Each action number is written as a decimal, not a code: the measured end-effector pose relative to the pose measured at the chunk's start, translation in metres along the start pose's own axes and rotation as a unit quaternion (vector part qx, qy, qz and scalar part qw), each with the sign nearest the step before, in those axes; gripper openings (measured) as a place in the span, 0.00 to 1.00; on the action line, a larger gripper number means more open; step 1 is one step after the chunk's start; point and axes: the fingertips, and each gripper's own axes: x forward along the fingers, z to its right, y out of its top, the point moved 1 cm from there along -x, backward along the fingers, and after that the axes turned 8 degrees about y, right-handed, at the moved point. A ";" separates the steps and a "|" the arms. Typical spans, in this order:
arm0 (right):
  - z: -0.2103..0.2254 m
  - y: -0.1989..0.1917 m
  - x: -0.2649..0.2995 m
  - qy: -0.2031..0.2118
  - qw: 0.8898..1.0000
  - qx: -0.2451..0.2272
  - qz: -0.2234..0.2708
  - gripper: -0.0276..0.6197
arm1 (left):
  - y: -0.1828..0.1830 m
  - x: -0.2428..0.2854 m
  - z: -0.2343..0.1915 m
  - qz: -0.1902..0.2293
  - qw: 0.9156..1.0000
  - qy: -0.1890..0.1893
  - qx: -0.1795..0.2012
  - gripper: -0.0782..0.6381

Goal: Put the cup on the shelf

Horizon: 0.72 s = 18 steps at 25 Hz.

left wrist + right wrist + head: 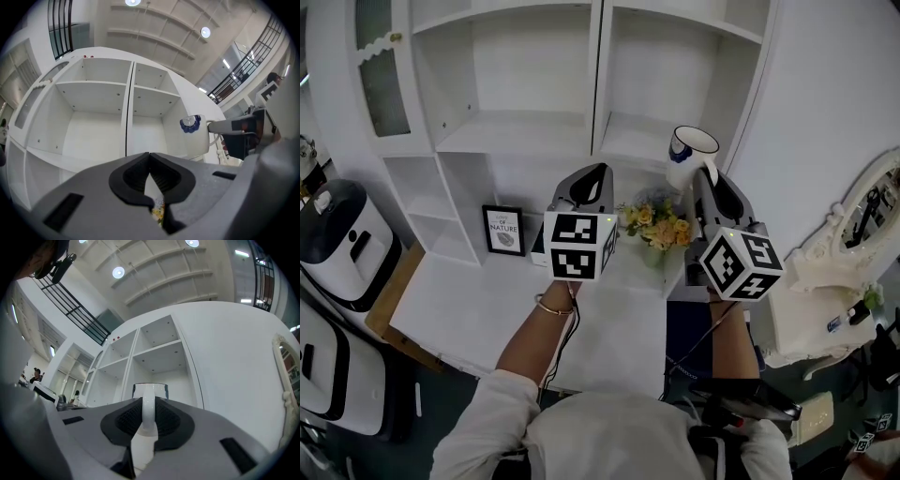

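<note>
A white cup (689, 155) with a dark blue inside hangs in the air before the right-hand shelf bay (649, 139). My right gripper (706, 184) is shut on its handle. In the right gripper view the handle (147, 414) is pinched between the jaws and the cup's body (150, 391) stands beyond them. From the left gripper view the cup (194, 133) shows at the right, with the right gripper behind it. My left gripper (591, 183) is shut on nothing, held up beside the shelf's middle divider (598, 75).
The white shelf unit (520, 131) has two bare bays side by side. Below on the white counter (469, 291) stand a small framed picture (503, 230) and a bunch of yellow flowers (658, 225). An ornate white mirror (862, 220) is at the right, white appliances (337, 234) at the left.
</note>
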 end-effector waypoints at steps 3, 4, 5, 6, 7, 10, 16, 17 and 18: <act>0.004 0.007 0.012 0.007 1.000 0.000 0.003 0.16 | 0.007 0.002 -0.008 0.004 1.000 0.008 0.005 0.12; 0.006 0.008 0.017 0.009 1.000 0.002 0.004 0.16 | 0.009 0.002 -0.011 0.005 1.000 0.011 0.006 0.12; 0.007 0.009 0.021 0.011 1.000 0.004 0.004 0.16 | 0.011 0.003 -0.015 0.005 1.000 0.015 0.007 0.12; 0.009 0.010 0.026 0.013 1.000 0.007 0.004 0.16 | 0.012 0.004 -0.019 0.005 1.000 0.018 0.007 0.12; 0.010 0.011 0.030 0.014 1.000 0.010 0.004 0.16 | 0.014 0.005 -0.023 0.003 1.000 0.022 0.008 0.12; 0.015 0.014 0.043 0.019 1.000 0.012 0.003 0.16 | 0.017 0.008 -0.034 -0.002 0.999 0.034 0.014 0.12; 0.021 0.016 0.069 0.034 0.999 0.013 -0.008 0.16 | 0.022 0.007 -0.056 -0.009 0.998 0.058 0.033 0.12; 0.023 0.017 0.075 0.036 0.999 0.014 -0.011 0.16 | 0.023 0.007 -0.059 -0.008 0.997 0.061 0.036 0.12; 0.024 0.017 0.079 0.038 0.999 0.016 -0.013 0.16 | 0.024 0.007 -0.062 -0.008 0.997 0.064 0.039 0.12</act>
